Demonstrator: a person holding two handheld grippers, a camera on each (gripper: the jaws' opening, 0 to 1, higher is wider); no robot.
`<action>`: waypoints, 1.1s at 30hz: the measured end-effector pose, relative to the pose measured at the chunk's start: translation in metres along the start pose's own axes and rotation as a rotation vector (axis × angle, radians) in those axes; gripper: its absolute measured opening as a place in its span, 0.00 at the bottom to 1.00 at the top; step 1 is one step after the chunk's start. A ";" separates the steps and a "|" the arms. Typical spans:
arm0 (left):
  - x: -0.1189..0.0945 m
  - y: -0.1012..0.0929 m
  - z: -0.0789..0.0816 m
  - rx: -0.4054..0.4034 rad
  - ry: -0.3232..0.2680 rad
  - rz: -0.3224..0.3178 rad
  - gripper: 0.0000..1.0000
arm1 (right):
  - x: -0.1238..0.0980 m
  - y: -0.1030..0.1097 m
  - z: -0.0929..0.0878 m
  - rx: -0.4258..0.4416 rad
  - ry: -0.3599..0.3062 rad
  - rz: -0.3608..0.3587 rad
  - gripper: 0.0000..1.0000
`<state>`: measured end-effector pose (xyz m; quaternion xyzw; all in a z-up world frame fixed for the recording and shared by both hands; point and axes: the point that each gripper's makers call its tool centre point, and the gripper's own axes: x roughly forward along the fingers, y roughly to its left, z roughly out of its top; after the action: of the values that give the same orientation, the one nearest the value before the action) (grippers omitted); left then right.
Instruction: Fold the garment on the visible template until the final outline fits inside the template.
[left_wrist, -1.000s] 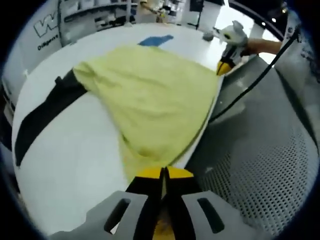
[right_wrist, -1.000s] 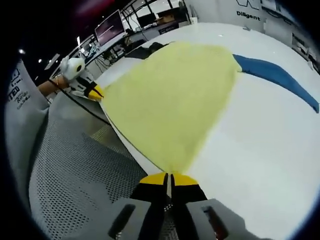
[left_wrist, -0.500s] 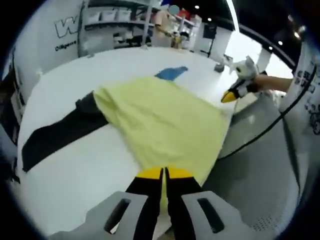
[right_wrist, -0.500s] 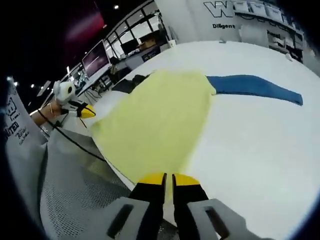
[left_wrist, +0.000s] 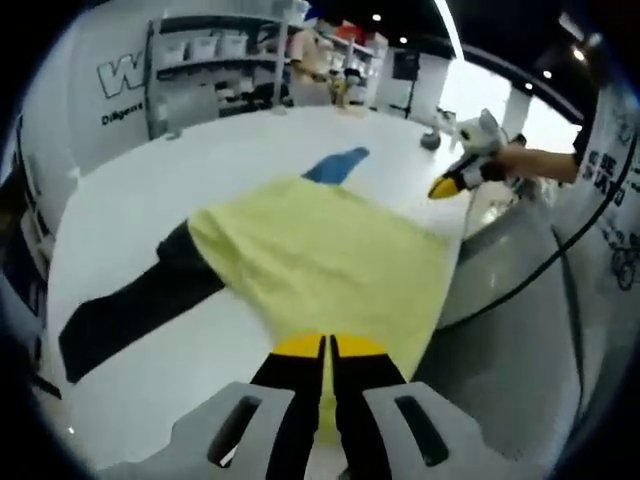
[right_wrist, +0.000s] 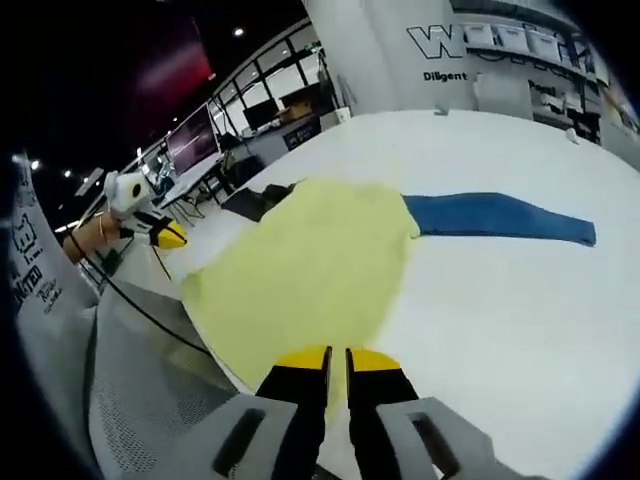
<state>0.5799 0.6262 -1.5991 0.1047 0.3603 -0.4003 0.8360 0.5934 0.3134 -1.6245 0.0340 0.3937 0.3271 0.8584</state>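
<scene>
**Yellow garment held at two corners over the white table**

White tabletop (left_wrist: 150, 200) spreads out ahead of both pairs of jaws, with shelving and a wall bearing large lettering (left_wrist: 120, 75) far beyond it in the left gripper view, and desks with monitors (right_wrist: 195, 135) off to the far left in the right gripper view.

In the left gripper view, the left gripper (left_wrist: 327, 345) has its yellow-tipped jaws pressed together with only a thin slit between them, pinching the near edge of the yellow garment (left_wrist: 320, 260). The cloth fans out forward from the jaw tips and to both sides. Beyond it to the left, a black strip (left_wrist: 130, 310) runs away from under the cloth's far-left corner; straight ahead, past the cloth's far edge, a blue strip (left_wrist: 335, 165) peeks out. Up and to the right of the jaws, the right gripper (left_wrist: 447, 185) shows with its yellow tips at the cloth's far-right corner, a hand (left_wrist: 540, 165) behind it. A black cable (left_wrist: 560, 250) curves down the right side.

In the right gripper view, the right gripper (right_wrist: 337, 360) is likewise nearly closed on a corner of the yellow garment (right_wrist: 310, 265), which widens away forward and left. The blue strip (right_wrist: 500, 217) extends to the right from the cloth's far corner. Far left of the jaws, the left gripper (right_wrist: 170, 238) sits at the cloth's other near corner. Grey perforated mesh (right_wrist: 150, 390) lies to the lower left.
</scene>
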 end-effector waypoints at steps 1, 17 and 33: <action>0.000 0.000 -0.002 -0.001 0.003 0.002 0.00 | 0.000 0.000 0.000 0.001 0.001 0.000 0.00; -0.007 0.026 0.003 -0.068 -0.066 0.106 0.17 | 0.004 -0.004 0.024 -0.009 -0.050 0.013 0.06; 0.016 0.079 0.046 0.067 -0.036 0.164 0.47 | 0.020 -0.022 0.066 -0.180 0.017 0.024 0.16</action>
<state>0.6693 0.6478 -1.5858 0.1545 0.3220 -0.3442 0.8683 0.6611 0.3207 -1.5987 -0.0413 0.3696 0.3715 0.8507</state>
